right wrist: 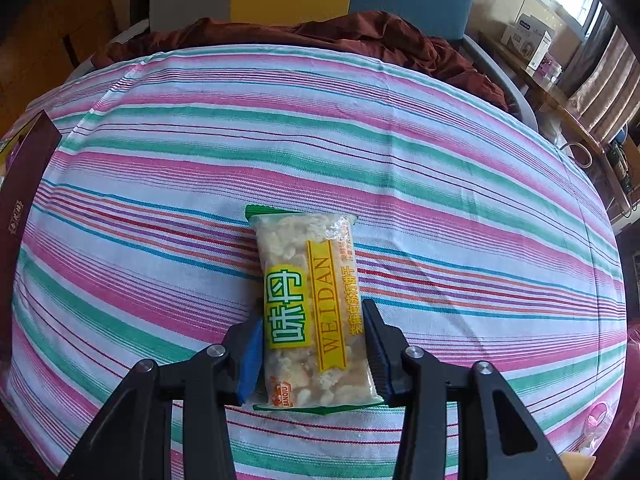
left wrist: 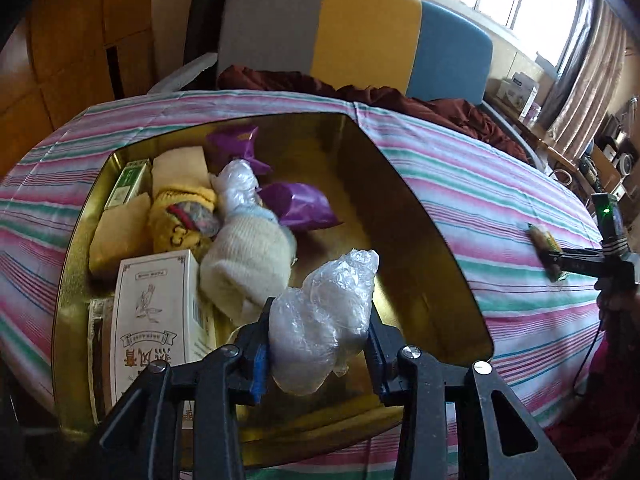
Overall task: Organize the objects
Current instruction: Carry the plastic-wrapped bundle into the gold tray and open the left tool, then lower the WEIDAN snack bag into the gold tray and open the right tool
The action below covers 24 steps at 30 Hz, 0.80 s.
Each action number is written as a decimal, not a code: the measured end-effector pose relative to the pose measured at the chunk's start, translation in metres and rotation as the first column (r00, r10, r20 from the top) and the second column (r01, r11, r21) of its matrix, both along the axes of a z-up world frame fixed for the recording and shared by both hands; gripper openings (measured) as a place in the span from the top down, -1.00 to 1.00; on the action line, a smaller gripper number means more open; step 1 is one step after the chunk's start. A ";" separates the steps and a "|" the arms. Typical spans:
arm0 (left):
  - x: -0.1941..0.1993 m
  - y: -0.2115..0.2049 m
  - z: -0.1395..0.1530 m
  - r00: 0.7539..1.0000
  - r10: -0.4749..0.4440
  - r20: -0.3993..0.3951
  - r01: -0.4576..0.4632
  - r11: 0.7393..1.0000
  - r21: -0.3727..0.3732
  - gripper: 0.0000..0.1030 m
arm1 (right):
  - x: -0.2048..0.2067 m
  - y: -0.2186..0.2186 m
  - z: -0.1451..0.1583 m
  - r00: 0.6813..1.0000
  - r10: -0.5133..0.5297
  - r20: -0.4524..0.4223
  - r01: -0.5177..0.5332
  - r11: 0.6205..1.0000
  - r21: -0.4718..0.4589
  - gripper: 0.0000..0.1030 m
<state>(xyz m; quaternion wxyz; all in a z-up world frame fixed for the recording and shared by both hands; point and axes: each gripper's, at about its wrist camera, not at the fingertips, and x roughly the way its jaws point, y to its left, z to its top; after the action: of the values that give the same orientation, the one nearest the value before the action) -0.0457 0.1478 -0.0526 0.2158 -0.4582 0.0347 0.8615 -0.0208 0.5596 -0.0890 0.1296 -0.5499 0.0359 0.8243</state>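
Over a gold tin (left wrist: 404, 216), my left gripper (left wrist: 318, 340) is shut on a white bundle wrapped in clear plastic (left wrist: 332, 292). Inside the tin lie a white printed box (left wrist: 156, 312), a cream knitted sock (left wrist: 248, 256), a yellow knitted piece (left wrist: 180, 216), purple bags (left wrist: 300, 204), a small green box (left wrist: 128, 182) and another plastic-wrapped bundle (left wrist: 236, 184). My right gripper (right wrist: 314, 344) is shut on a clear snack packet with a yellow and green label (right wrist: 312, 304), which rests on the striped cloth (right wrist: 360, 140). The left wrist view shows that gripper (left wrist: 556, 260) far right.
A dark maroon box (right wrist: 28, 172) stands at the left edge of the striped table. Behind the table is a chair back in grey, yellow and blue (left wrist: 352, 36) with a dark red cloth (left wrist: 440, 108) bunched on it. Shelves and boxes line the right wall.
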 end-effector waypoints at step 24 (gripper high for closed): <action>0.013 -0.066 0.043 0.982 0.111 -0.155 -0.105 0.993 0.044 -0.02 | -0.024 -0.156 0.102 0.970 0.201 -0.136 -0.211 0.975 -0.063 0.14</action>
<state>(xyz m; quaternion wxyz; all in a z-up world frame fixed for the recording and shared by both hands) -0.0327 0.0815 -0.0096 0.1736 -0.3861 0.0111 0.9059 -0.0445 0.4032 0.0130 0.0195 -0.5010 0.0185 0.8650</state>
